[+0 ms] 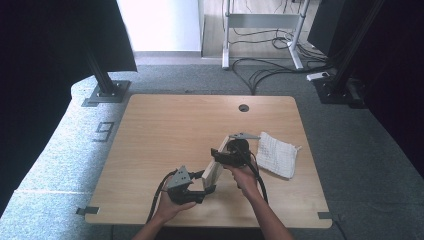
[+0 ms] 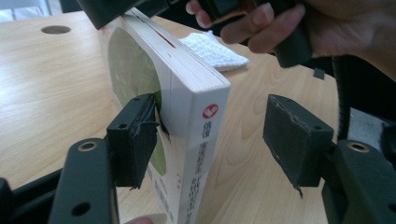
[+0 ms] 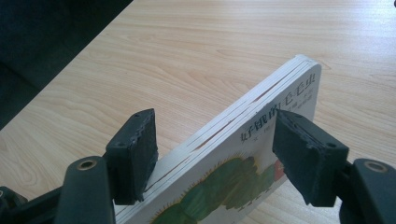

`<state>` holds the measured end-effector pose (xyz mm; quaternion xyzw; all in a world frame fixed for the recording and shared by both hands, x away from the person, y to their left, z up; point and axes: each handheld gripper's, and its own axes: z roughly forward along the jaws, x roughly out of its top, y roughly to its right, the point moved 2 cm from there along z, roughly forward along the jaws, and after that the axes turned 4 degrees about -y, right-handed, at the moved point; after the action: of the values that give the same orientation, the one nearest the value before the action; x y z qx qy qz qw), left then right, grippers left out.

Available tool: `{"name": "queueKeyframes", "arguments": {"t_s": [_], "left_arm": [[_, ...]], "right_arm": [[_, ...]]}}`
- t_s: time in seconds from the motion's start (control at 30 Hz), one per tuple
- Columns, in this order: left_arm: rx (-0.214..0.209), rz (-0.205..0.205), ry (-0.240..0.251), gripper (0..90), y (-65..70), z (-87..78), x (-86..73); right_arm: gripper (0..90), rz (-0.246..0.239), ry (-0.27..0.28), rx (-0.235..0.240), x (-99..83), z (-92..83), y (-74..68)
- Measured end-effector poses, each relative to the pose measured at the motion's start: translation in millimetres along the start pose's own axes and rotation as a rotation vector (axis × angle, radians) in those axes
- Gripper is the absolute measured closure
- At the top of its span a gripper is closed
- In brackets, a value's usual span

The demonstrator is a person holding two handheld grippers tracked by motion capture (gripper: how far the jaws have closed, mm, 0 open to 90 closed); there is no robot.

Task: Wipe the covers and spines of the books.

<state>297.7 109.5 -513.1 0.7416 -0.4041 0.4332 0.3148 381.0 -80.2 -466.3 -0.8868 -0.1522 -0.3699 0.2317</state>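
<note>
A board book (image 1: 214, 167) is standing on edge near the table's (image 1: 165, 125) front, its long axis running from the left gripper (image 1: 196, 192), jaws apart around its near end, up to the right gripper (image 1: 222, 156), which is clamping its top.

White knitted cloth (image 1: 276, 154) on the wooden table (image 1: 165, 130), cables (image 1: 270, 67) on the grey floor beyond

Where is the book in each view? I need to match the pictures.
High view: the book stands on edge at centre, between both grippers.
Left gripper view: centre, spine toward the camera.
Right gripper view: lower centre, between the fingers.
Shared landmark: the wooden table.
</note>
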Motion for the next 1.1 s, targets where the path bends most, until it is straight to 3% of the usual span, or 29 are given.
{"name": "queueKeyframes", "arguments": {"t_s": [0.27,0.67,0.8,0.93,1.1], "left_arm": [[0.002,-0.002,0.008,34.8,-3.0,-4.8,-0.5],[0.031,0.008,-0.018,35.1,-5.3,-2.5,-3.4],[0.039,-0.001,-0.021,35.2,-7.6,-2.4,-4.8],[0.045,-0.004,-0.022,35.2,-9.0,-2.4,-5.4],[0.046,-0.007,-0.027,35.3,-10.2,-1.4,-6.3]], "right_arm": [[34.2,-0.015,-0.018,-0.002,2.1,-2.0,0.3],[43.2,-0.026,-0.047,0.008,3.4,-7.9,2.5],[47.0,-0.047,-0.063,-0.018,2.3,-8.4,4.2],[49.3,-0.033,-0.073,-0.023,0.4,-8.7,10.4],[58.9,-0.045,-0.078,-0.024,-0.7,-12.3,14.8]]}}
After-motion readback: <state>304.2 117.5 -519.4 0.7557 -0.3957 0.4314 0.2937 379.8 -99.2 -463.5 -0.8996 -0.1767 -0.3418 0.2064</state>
